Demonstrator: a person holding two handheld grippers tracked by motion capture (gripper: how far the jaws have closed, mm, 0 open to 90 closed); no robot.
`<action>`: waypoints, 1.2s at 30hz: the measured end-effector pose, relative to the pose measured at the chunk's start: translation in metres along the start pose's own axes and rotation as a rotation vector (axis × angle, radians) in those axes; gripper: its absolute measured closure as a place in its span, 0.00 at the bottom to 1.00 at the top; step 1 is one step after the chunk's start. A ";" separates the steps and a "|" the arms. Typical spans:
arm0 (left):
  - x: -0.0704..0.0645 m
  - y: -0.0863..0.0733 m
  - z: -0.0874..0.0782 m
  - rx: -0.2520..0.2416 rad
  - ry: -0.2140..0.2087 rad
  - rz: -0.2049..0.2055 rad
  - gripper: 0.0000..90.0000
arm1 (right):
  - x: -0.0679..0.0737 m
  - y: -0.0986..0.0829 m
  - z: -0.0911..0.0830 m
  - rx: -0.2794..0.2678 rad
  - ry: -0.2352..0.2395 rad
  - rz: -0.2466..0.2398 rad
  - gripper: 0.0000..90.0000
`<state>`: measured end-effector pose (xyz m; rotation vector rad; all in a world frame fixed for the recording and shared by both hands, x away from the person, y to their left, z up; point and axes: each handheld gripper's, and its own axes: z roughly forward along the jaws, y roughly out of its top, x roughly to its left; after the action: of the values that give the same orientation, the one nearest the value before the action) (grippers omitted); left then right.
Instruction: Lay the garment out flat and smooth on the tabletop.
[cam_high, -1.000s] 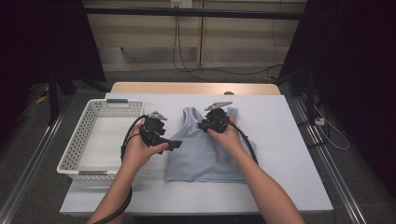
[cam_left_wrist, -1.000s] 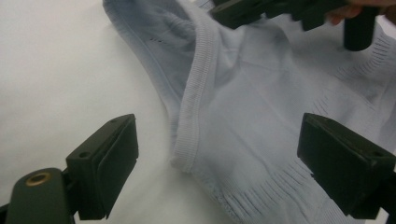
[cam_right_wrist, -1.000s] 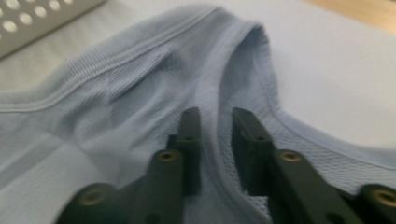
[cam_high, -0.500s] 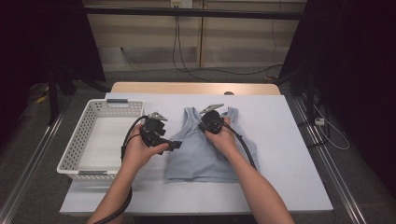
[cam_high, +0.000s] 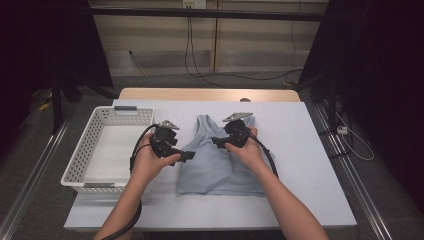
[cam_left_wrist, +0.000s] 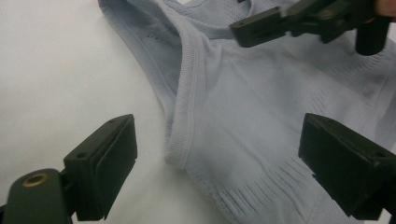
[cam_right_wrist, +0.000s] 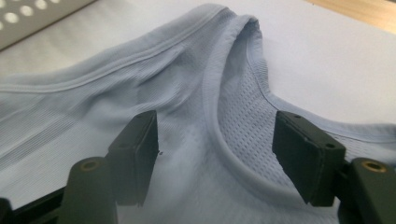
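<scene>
Seen from above, a person's forearms enter from the near edge of the bench (cam_high: 320, 150), each hand carrying a two-jaw tool over a pale blue sleeveless top (cam_high: 220, 170) that lies flat at mid-bench, hem toward the person and straps away. The left gripper (cam_high: 189, 155) sits at the top's left armhole with its jaws spread wide, one over bare bench and one over fabric, the ribbed armhole edge (cam_left_wrist: 184, 107) between them. The right gripper (cam_high: 216, 142) hovers over the upper chest, jaws likewise spread and holding nothing, straddling the neckline band (cam_right_wrist: 219, 140). The step in hand appears to be taking hold of the garment at armhole and neckline. It would be done well by lowering each tool until the lower jaw slides under the bound edge, closing on the thick ribbing instead of the thin mesh, and catching both layers together so the top lifts without one layer dragging. The fabric is a light knit, ribbed along its borders, with an open mesh lining visible inside the neck and fine ventilation ribs near the side seam; it looks limp and likely to sag once raised. Farther left stands a white perforated basket (cam_high: 80, 160), a probable destination.
</scene>
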<state>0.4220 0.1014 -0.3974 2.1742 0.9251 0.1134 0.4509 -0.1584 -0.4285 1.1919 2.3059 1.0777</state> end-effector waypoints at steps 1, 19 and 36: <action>0.000 0.000 0.001 -0.005 0.001 -0.005 0.13 | 0.000 -0.001 -0.005 -0.008 0.004 -0.004 0.29; -0.002 -0.002 0.011 0.018 0.018 -0.011 0.12 | 0.021 -0.048 -0.064 -0.055 0.089 -0.053 0.24; 0.002 -0.001 0.014 0.017 0.024 -0.026 0.11 | 0.048 -0.065 -0.070 -0.078 0.162 -0.081 0.23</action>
<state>0.4277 0.0951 -0.4083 2.1802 0.9715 0.1192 0.3457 -0.1769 -0.4287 1.0074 2.3848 1.2635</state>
